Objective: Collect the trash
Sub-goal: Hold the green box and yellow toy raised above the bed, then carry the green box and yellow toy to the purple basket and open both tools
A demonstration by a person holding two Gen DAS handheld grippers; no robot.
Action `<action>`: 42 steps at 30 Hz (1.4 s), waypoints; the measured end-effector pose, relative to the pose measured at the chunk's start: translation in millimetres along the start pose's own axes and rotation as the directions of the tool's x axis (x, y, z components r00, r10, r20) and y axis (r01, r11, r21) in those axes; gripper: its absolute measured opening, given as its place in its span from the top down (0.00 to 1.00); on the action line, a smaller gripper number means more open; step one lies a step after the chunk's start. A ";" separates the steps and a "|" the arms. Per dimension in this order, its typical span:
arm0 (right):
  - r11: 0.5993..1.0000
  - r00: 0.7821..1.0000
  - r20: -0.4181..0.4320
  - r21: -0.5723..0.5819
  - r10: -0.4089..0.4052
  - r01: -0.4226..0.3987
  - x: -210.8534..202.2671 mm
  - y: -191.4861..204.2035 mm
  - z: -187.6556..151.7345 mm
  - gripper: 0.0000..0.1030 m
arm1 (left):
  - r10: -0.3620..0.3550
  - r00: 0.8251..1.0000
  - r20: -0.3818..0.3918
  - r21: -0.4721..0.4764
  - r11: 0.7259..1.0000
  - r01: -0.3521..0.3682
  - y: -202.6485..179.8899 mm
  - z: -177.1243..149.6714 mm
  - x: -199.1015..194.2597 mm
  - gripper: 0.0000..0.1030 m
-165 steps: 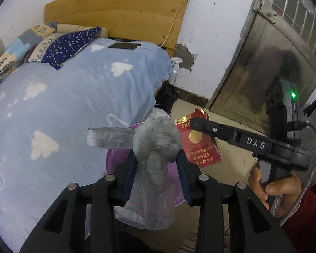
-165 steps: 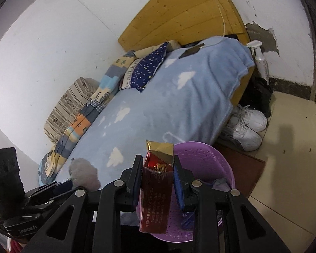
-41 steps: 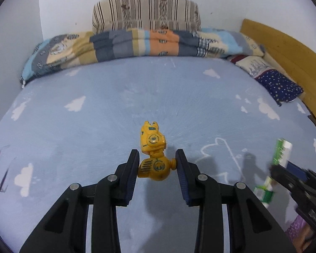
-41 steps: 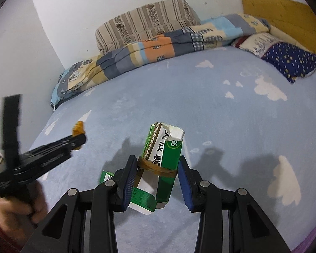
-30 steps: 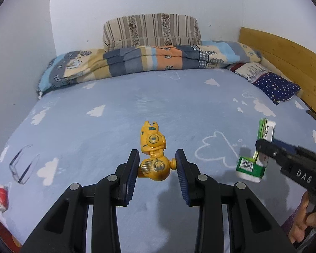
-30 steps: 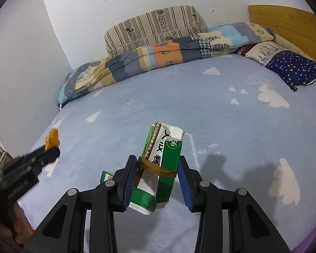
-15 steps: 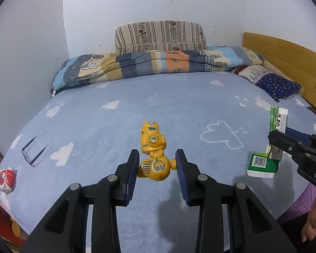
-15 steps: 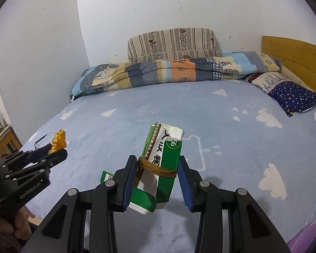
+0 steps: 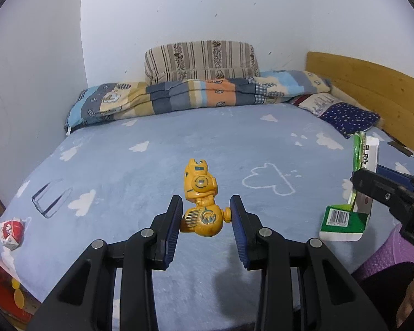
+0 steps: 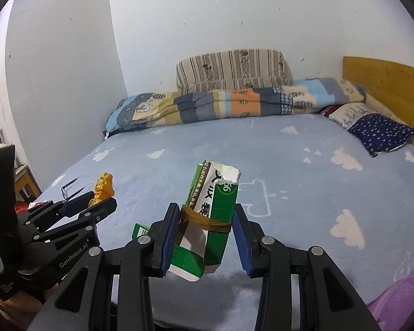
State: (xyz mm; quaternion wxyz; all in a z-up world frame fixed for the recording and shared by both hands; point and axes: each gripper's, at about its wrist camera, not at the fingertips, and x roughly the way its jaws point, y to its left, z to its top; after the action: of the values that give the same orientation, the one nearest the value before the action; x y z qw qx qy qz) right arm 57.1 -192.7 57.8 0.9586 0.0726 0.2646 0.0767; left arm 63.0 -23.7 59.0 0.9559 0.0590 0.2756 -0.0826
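Currently the left gripper point(image 9: 205, 216) clamps a yellow toy robot point(image 9: 201, 202) at frame centre, while the right gripper point(image 10: 205, 230) pinches a green carton point(image 10: 211, 218) centre-frame above the blue bed point(image 10: 303, 171). Likely best: hold both grips firm and carry level to the purple basket point(image 9: 383, 256), lower right, before releasing.

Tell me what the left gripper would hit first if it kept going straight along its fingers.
Holding the yellow toy, the left gripper points across the blue bedspread toward the patchwork quilt. Probably the bedspread first; depth is unclear.
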 end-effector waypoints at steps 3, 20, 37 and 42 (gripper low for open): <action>1.000 1.000 0.019 0.017 -0.007 0.007 -20.3 -4.5 -1.0 0.60 | -0.003 1.000 0.025 0.008 1.000 0.003 -6.0 1.5 -19.5 0.67; 0.997 0.991 0.127 0.055 0.045 -0.052 -100.6 -13.6 5.0 0.60 | 0.020 0.992 0.122 0.043 0.999 -0.026 -33.9 14.2 -99.3 0.67; 0.995 0.996 0.047 0.060 -0.079 0.076 -90.5 9.6 6.9 0.62 | -0.026 0.997 0.069 -0.064 0.997 0.031 19.1 -11.3 -67.2 0.67; 0.995 0.996 0.038 0.065 -0.082 0.079 -89.2 14.3 4.7 0.78 | -0.023 0.998 0.062 -0.074 0.997 0.027 22.4 -13.0 -63.2 0.67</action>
State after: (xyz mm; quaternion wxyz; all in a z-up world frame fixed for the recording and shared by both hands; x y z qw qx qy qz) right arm -17.7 -195.8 108.5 0.9632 0.0937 0.2502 0.0281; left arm 7.9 8.2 83.5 0.9644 0.0174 0.2496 -0.0859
